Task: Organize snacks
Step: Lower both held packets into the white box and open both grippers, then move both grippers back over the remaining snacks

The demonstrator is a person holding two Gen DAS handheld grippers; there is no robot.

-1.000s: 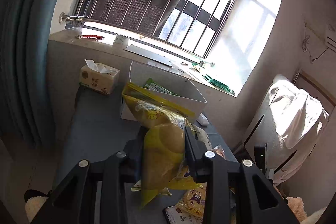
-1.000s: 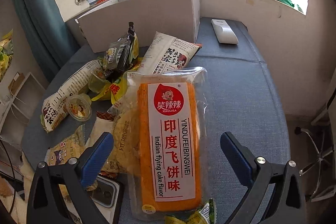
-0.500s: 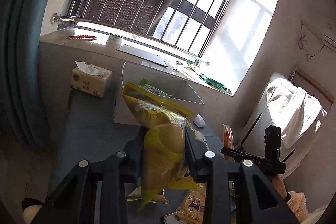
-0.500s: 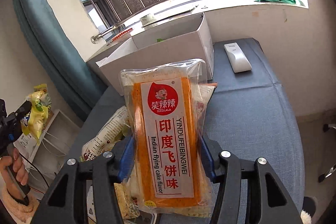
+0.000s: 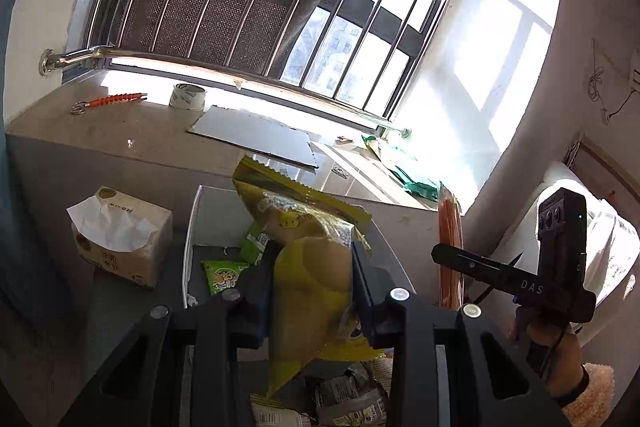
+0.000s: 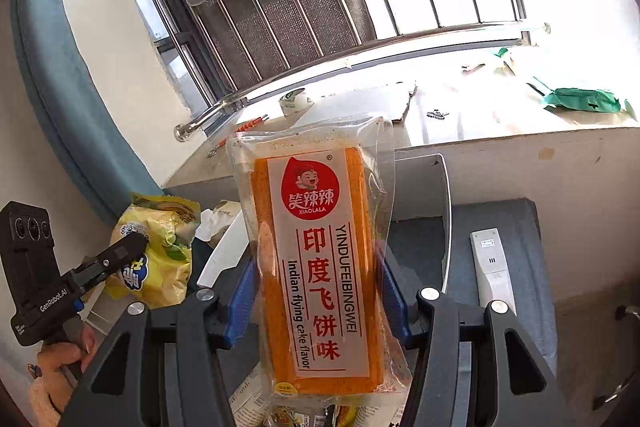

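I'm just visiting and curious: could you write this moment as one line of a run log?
left gripper: shut on yellow snack bag | right gripper: shut on orange cake pack | both over white box

1. A tissue box [image 5: 120,247] is set on the blue-grey bench [image 6: 520,223].
2. A tape roll [image 5: 187,97] and an orange-handled tool [image 5: 112,100] are seen on the windowsill [image 5: 60,131].
3. A white remote [image 6: 493,267] is laid on the bench.

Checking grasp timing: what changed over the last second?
Right gripper closed on the orange flying-cake pack, lifted it off the table toward the white box. Left gripper carried its yellow bag over the box. Left grip unchanged.
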